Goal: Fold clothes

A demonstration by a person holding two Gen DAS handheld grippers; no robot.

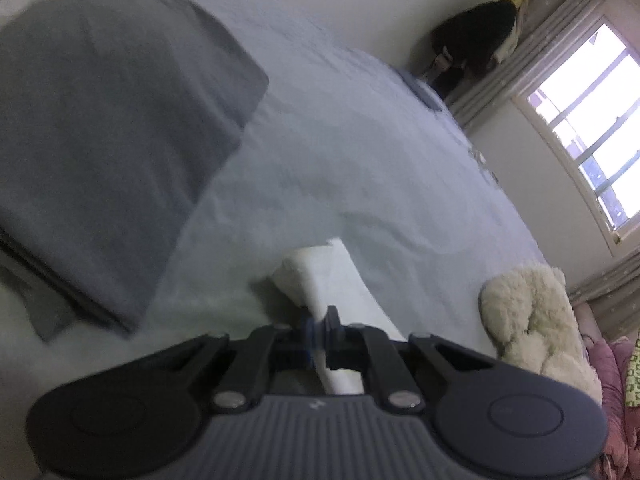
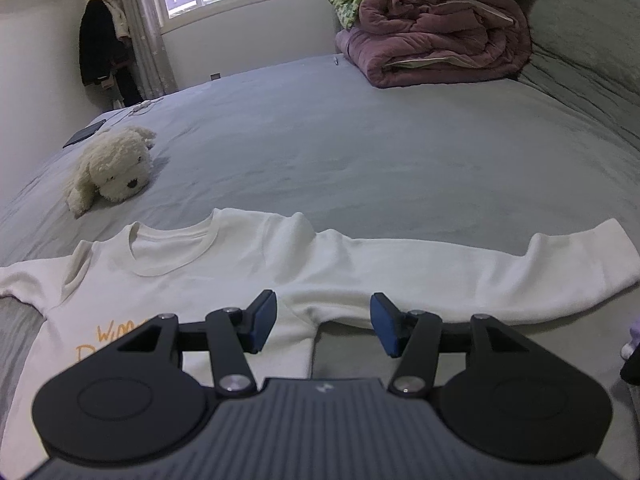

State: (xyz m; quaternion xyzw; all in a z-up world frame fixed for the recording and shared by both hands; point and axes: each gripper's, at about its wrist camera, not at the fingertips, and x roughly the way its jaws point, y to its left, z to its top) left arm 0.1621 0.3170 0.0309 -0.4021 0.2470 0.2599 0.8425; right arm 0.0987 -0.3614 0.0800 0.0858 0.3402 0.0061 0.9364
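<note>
Left hand-held gripper: pinched tight on white sleeve end, cuff lifted just off bed. Right hand-held gripper: jaws wide, holding nothing, poised over sweatshirt at the armpit.

Sweatshirt: lying flat, front up, collar toward far side of bed, right sleeve stretched straight out sideways from body. Not yet a folded shape.

Risks, as judged: thin pinch on cuff may slip if pulled fast; dragging sleeve could ruck body fabric, since nothing pins it down.

Surroundings, left to right of sweatshirt: folded grey garment left of held cuff; plush dog beyond left shoulder, near enough to foul a wide swing; rolled maroon quilt well beyond right sleeve, no obstruction.
</note>
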